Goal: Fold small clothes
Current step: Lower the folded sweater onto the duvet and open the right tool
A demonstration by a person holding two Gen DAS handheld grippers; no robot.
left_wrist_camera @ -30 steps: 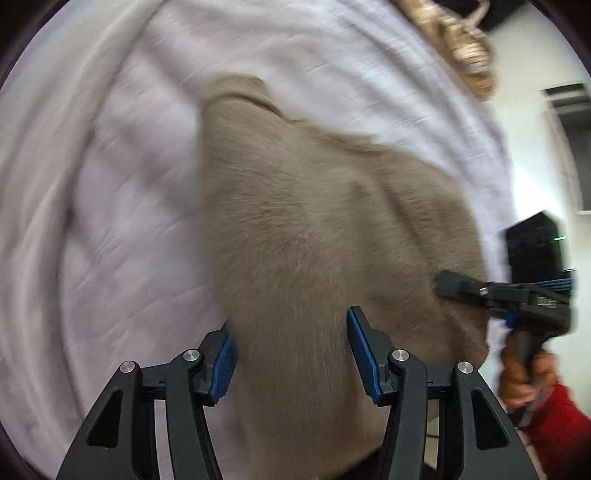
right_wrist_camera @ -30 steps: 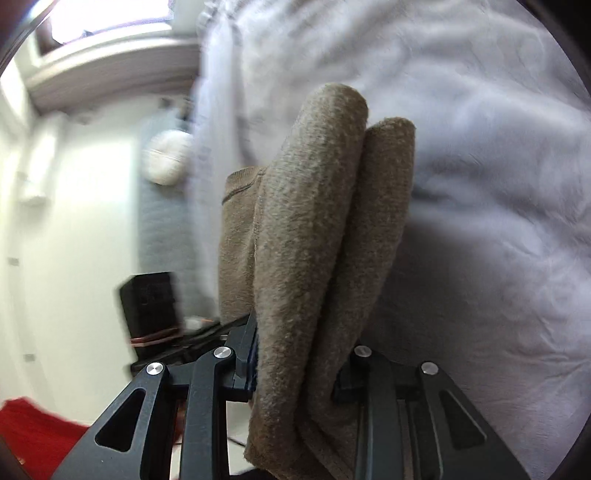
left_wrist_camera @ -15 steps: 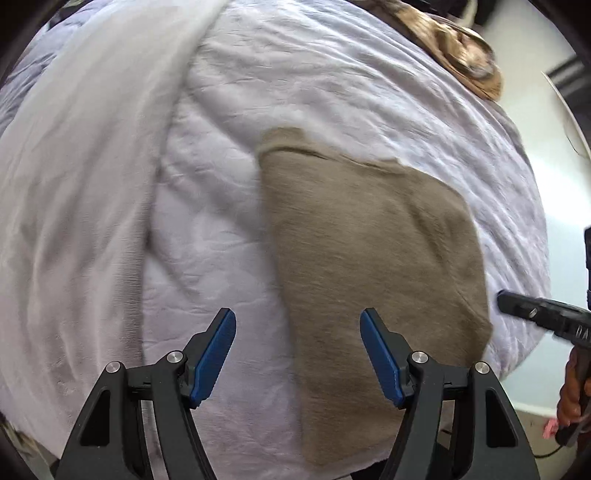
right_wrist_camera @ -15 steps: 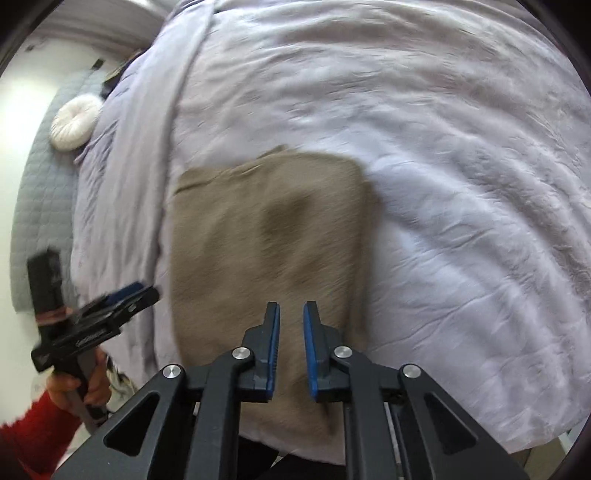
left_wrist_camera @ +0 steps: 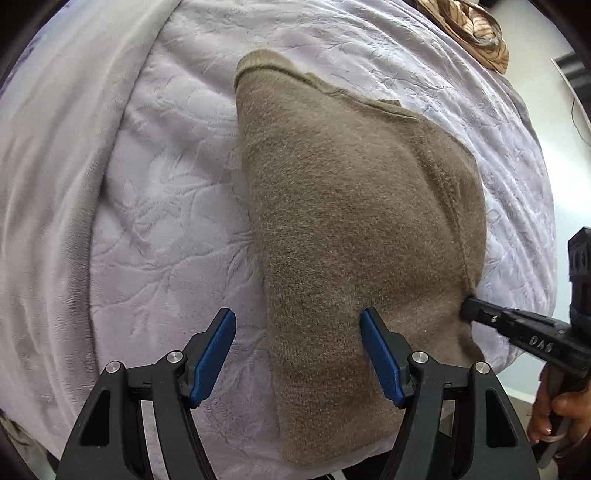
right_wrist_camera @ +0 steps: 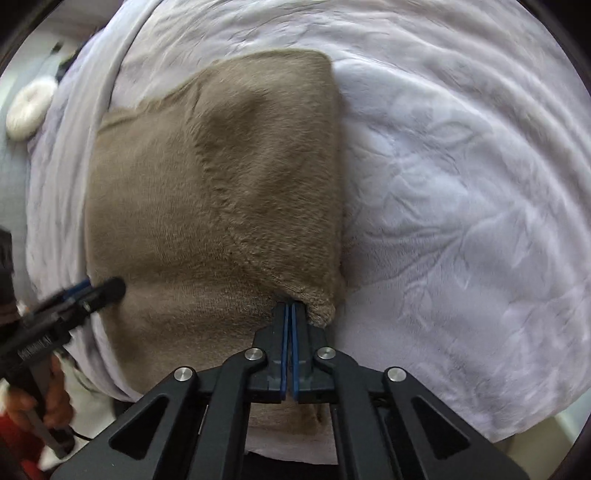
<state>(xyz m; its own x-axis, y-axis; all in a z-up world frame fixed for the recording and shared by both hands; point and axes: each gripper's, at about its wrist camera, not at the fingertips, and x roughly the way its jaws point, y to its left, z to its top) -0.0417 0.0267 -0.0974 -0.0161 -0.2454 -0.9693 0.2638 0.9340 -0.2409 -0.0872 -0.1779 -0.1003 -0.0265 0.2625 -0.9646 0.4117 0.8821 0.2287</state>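
Note:
A brown knit garment lies folded and flat on a lavender blanket. My left gripper hovers open over the garment's near left edge, one blue pad over the blanket, the other over the knit, nothing pinched. At the garment's right edge my right gripper touches the cloth with its tip. In the right wrist view that right gripper is shut, its tips just below the corner of the garment's upper flap. No cloth shows between its pads. The left gripper appears blurred at the garment's left side.
The blanket spreads wide to the right of the garment. A pale throw lies bunched along the left. A striped tan cloth sits at the far corner. A round white cushion lies beyond the bed. A person's hand grips the right handle.
The right gripper let go of the bunched garment, which now lies flat, and its jaws closed. The left jaws widened and drew back to the garment's near edge.

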